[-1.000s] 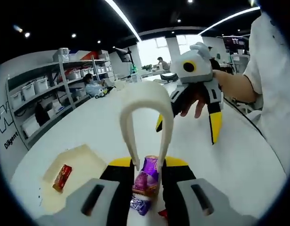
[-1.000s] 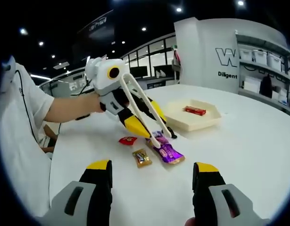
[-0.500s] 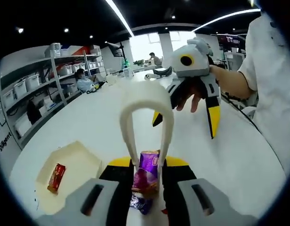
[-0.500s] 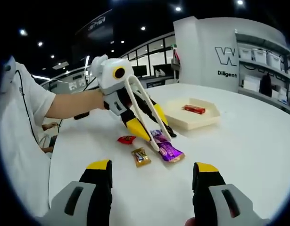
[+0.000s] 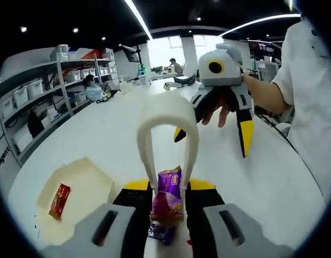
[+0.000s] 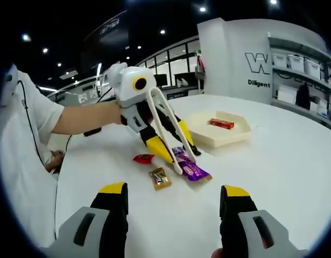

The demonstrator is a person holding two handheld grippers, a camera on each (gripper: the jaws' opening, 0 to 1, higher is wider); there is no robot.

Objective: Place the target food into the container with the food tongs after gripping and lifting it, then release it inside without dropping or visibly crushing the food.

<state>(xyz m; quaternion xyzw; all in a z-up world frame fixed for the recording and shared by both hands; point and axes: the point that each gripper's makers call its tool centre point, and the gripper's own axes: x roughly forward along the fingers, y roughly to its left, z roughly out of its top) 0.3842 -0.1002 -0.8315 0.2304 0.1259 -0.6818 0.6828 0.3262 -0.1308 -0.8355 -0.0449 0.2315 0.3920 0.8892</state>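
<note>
My left gripper (image 5: 168, 185) is squeezed onto the white food tongs (image 5: 166, 126), whose arms run forward between its jaws and pinch a purple-wrapped candy (image 5: 167, 196) at their tips. In the right gripper view the same purple candy (image 6: 191, 170) hangs low in the tongs (image 6: 165, 123), close above the white table (image 6: 273, 161); I cannot tell whether its lower end is touching the surface. My right gripper (image 6: 176, 207) hangs wide open with nothing in it, near the table and well apart from the sweets.

The container, a shallow cream tray (image 6: 219, 134), sits farther away on the table, with a red wrapped bar (image 6: 221, 123) already lying in it; in the left gripper view that tray (image 5: 82, 185) lies to the left of the tongs. A small red candy (image 6: 143, 158) and a gold-wrapped candy (image 6: 160, 178) lie on the table just beside the purple one.

To do this step well, I should keep the squeeze even, firm enough that the slick wrapper does not slide out yet not so hard that the candy deforms. I judge it best to lift straight up until the candy clears its neighbours, carry it level over the tray's rim, lower it close to the tray floor beside the red bar, and only then ease the tongs apart.
</note>
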